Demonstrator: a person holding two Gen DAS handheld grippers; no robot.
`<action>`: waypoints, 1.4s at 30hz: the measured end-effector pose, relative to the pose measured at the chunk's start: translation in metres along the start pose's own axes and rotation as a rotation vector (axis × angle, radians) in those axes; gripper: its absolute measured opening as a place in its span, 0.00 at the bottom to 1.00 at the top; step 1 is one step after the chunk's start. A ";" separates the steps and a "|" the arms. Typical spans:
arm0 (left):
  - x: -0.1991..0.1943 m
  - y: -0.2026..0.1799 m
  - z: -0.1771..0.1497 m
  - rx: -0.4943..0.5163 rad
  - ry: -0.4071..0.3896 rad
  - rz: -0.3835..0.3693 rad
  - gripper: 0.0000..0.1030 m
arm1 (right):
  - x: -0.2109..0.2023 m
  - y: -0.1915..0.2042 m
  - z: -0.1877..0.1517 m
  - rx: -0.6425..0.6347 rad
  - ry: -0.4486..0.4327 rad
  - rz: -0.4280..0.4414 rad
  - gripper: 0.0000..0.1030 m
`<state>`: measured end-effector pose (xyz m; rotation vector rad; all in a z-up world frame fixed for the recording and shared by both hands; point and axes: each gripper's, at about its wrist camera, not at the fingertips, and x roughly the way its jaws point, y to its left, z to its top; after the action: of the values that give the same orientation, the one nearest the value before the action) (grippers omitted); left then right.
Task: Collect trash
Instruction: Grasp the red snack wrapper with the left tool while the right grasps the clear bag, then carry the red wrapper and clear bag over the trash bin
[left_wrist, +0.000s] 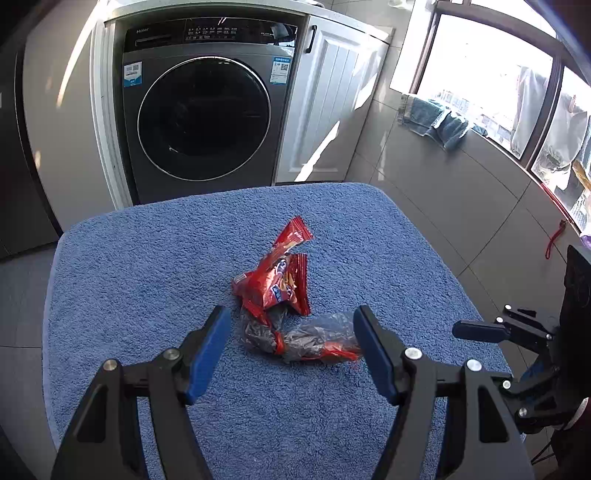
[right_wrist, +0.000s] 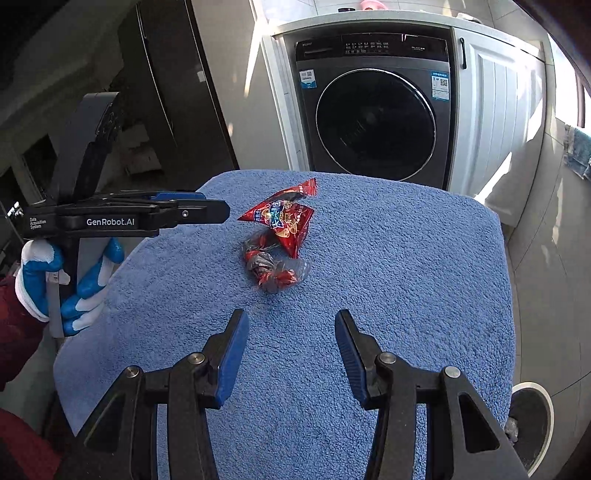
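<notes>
A crumpled red foil wrapper and a scrunched clear plastic wrapper lie touching, mid-way across the fuzzy blue towel. The left gripper hangs just short of the clear wrapper, its flat blue pads spread, gripping nothing. The right gripper, also spread and empty, hovers nearer the towel's front edge. Behind the towel stands a grey round-doored washing machine.

Blue terry towel was seen under a red printed snack wrapper and a clear bag with dark contents and red trim. Both grippers, left and right, were black with blue pads. Washer was dark grey, cabinet door white. Glove was blue and white.
</notes>
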<state>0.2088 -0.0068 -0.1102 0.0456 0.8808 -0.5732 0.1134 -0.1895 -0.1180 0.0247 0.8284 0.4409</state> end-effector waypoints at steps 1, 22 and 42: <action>0.012 0.001 0.005 -0.003 0.018 -0.001 0.65 | 0.009 -0.001 0.002 0.000 0.010 0.016 0.45; 0.091 0.042 0.024 -0.122 0.151 -0.071 0.09 | 0.078 -0.008 0.016 0.059 0.040 0.160 0.12; -0.061 0.019 -0.030 -0.111 -0.050 0.011 0.05 | -0.079 -0.011 -0.045 0.070 -0.101 -0.061 0.10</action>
<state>0.1664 0.0455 -0.0881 -0.0636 0.8618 -0.5122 0.0379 -0.2367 -0.0950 0.0860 0.7435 0.3504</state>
